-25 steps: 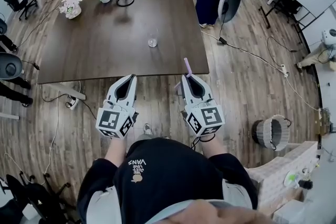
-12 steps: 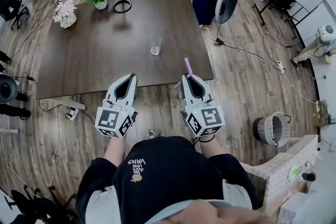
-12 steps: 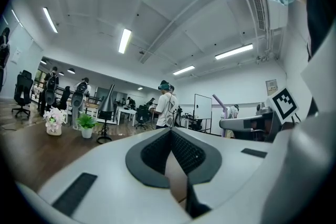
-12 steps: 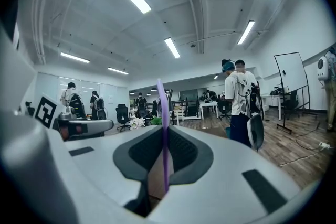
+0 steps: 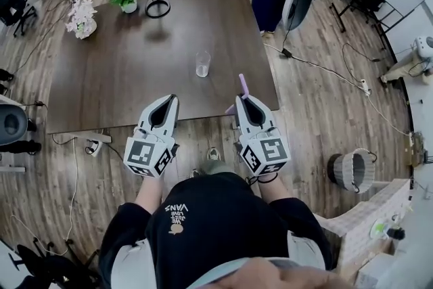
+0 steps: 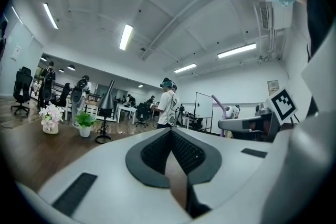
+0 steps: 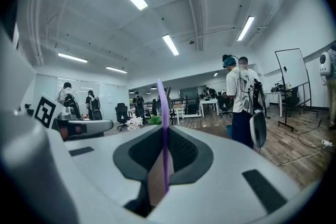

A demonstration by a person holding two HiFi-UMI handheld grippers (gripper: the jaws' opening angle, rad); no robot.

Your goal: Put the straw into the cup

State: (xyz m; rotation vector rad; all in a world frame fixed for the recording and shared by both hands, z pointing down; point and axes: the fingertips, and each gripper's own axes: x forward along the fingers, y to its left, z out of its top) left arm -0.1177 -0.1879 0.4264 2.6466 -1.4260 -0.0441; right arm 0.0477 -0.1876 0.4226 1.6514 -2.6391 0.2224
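straw — lilac, upright, pinched low between the pads of the right gripper, with most of its length standing clear above the jaw tips.

cup: clear, upright, alone near the middle of the table. it is well apart from the straw, at about 11 o'clock from the right gripper.

left gripper: jaws together on nothing, at 9 o'clock of the right one. both grippers hang at the table's near edge.

step in hand, by judgement: the approach. the straw is gripped but not yet over the cup.

next move, by judgement: reach out toward 11 o'clock, bring one end of the straw above the rim and tip it in. the grip sits low on the straw, so the gripper likely has to turn before it lets go.

views — the head view alone shows the cup and the gap left to cover. the right gripper view alone shows the grip, the straw running down the midline of the closed pads, and no cup can be made out there. the left gripper view shows its jaw tips meeting with nothing between, plus a lamp at 9 o'clock.
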